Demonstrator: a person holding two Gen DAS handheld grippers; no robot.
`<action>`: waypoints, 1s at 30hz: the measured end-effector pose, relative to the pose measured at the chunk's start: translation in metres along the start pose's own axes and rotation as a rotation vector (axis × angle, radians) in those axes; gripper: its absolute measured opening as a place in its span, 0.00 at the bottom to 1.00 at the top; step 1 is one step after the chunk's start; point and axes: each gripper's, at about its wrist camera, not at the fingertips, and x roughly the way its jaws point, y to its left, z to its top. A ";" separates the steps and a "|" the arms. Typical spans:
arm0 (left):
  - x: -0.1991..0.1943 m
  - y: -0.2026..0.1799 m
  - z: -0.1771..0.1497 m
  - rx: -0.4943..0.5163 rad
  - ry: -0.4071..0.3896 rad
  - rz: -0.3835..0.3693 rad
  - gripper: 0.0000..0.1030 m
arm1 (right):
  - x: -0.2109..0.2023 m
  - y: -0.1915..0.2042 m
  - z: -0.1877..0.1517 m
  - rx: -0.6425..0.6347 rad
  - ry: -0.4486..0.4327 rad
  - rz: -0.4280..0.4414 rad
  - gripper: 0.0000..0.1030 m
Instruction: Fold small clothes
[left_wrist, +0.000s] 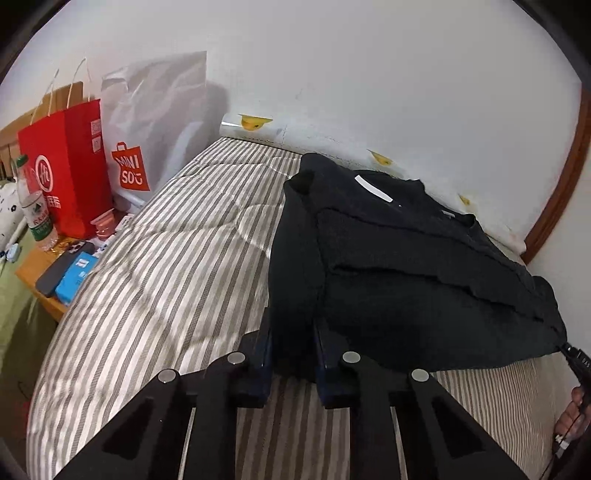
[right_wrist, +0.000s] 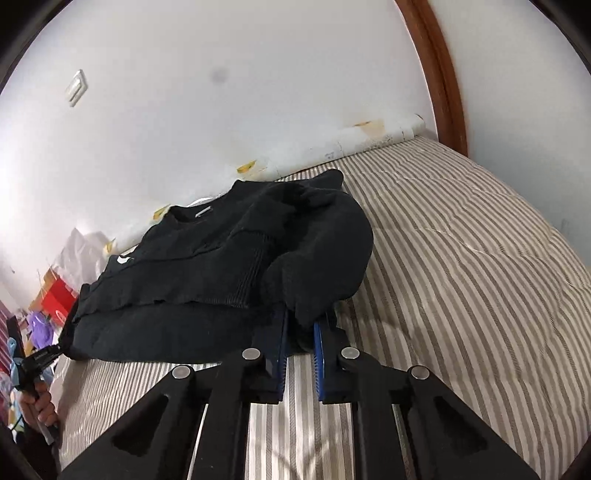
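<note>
Left wrist view shows, at the far left, a red paper bag (left_wrist: 64, 162) with a round white logo and characters too blurred to read, then a white bag (left_wrist: 147, 122) printed "MINISO" in an orange-red mark. Beside them stands a plastic bottle (left_wrist: 35, 210) with a green label that I cannot read.

Further to the right, the black sweater (left_wrist: 406, 266) lies on the striped bed (left_wrist: 166, 266), near the wall. It looks soft, thick and rather light; I judge it will sag and not slip easily. A ribbed hem and a white strip at the neck are visible, with no writing to read on it.

The left tool (left_wrist: 291, 328) is clenched on the near left corner of the sweater. Its far corner is held by the other tool, seen at the right edge.

Right wrist view shows the right tool (right_wrist: 299, 328) also clenched on cloth, at the near right corner. Good places to hold are these corners and the ribbed hem, because the knit there is doubled and firmer. A small white mark on the chest cannot be identified.
</note>
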 end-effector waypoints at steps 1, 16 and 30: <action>-0.005 0.001 -0.003 -0.001 0.004 -0.004 0.17 | -0.005 0.001 -0.002 0.000 -0.003 0.004 0.12; -0.101 -0.001 -0.096 0.037 0.012 -0.058 0.17 | -0.107 -0.010 -0.081 0.006 -0.018 0.019 0.12; -0.142 -0.003 -0.097 0.004 -0.062 -0.060 0.53 | -0.169 0.020 -0.093 -0.137 -0.055 -0.136 0.18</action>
